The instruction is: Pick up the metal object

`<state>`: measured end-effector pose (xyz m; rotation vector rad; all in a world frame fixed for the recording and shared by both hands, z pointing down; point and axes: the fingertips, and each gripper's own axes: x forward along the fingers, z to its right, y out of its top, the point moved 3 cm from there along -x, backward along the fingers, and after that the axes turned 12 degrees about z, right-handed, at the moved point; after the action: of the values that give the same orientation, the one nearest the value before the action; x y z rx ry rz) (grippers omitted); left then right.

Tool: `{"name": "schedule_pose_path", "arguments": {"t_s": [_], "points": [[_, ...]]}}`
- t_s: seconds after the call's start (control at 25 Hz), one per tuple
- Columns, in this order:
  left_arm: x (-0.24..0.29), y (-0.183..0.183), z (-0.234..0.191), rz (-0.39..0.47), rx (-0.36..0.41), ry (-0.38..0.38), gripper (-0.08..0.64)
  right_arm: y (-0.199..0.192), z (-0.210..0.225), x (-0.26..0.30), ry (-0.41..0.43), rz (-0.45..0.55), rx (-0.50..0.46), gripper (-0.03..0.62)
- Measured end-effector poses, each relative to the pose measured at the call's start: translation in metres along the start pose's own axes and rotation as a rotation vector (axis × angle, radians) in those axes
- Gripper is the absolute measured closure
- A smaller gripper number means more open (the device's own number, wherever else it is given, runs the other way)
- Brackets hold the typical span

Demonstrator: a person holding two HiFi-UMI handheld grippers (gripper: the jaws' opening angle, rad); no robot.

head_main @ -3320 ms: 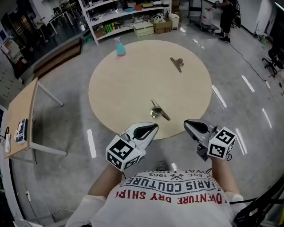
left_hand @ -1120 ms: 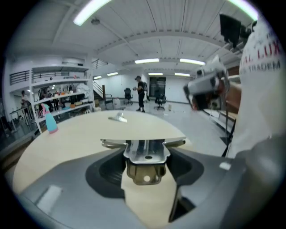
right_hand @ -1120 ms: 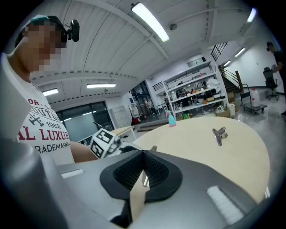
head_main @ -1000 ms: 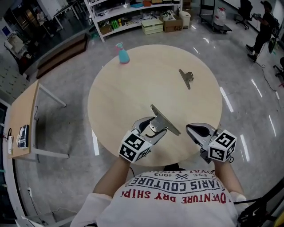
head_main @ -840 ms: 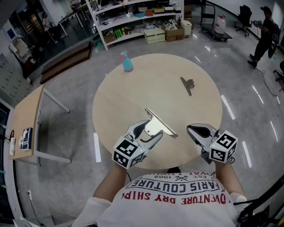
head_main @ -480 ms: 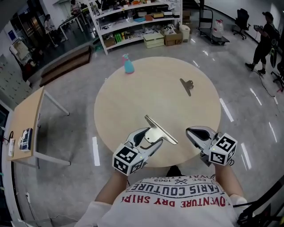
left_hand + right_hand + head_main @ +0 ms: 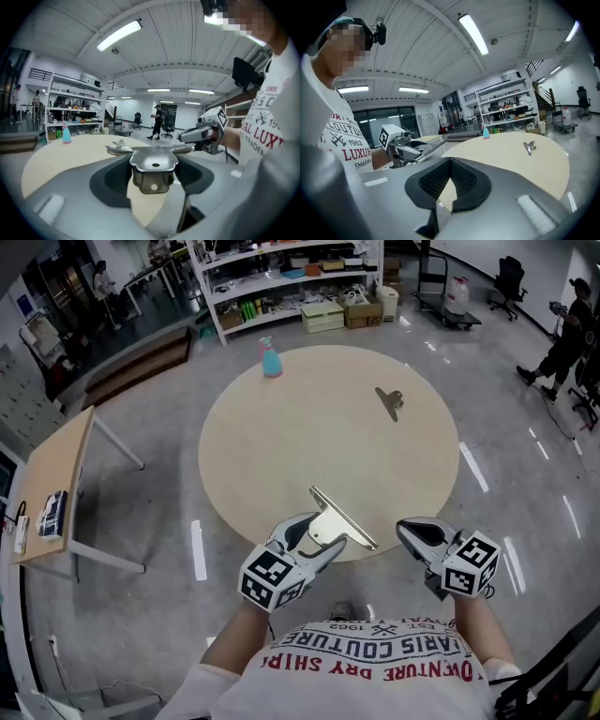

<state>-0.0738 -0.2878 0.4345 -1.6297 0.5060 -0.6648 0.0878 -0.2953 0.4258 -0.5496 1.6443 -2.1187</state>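
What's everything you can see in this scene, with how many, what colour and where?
round table: one, pale wood, middle of the floor
metal object: one, silver, held over the table's near edge
metal clip: one, silver, lying on the table's far right part
spray bottle: one, blue with pink top, standing at the table's far edge
side table: one, wood top, left of the round table
shelving: one run, white, far side of the room
bystander: one, dark clothes, far right
left gripper: one, grey, fingers shut on the metal object
right gripper: one, grey, fingers together and empty, near the table's near right edge
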Motion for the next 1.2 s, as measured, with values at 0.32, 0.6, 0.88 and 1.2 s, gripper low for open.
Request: {"name": "schedule_pose_path", "arguments": {"t_s": [0.32,0.6,0.88,1.2], "points": [[-0.068,-0.018,0.137,0.011,-0.002,0.023,0.278,-0.024,-0.086,-0.107,-0.044,0.07,0.033,0.592],[-0.136,-0.022,0.231,0.016,0.036,0.032,0.278,-0.046,-0.171,-0.197,-0.043,0.08,0.007,0.593],[-0.162,-0.009,0.264,0.036,0.064,0.046,0.278,-0.052,-0.204,-0.229,-0.043,0.112,-0.002,0.593],[-0.186,-0.008,0.287,0.062,0.083,0.032,0.278,-0.046,-0.233,-0.235,-0.01,0.118,-0.033,0.594]]}}
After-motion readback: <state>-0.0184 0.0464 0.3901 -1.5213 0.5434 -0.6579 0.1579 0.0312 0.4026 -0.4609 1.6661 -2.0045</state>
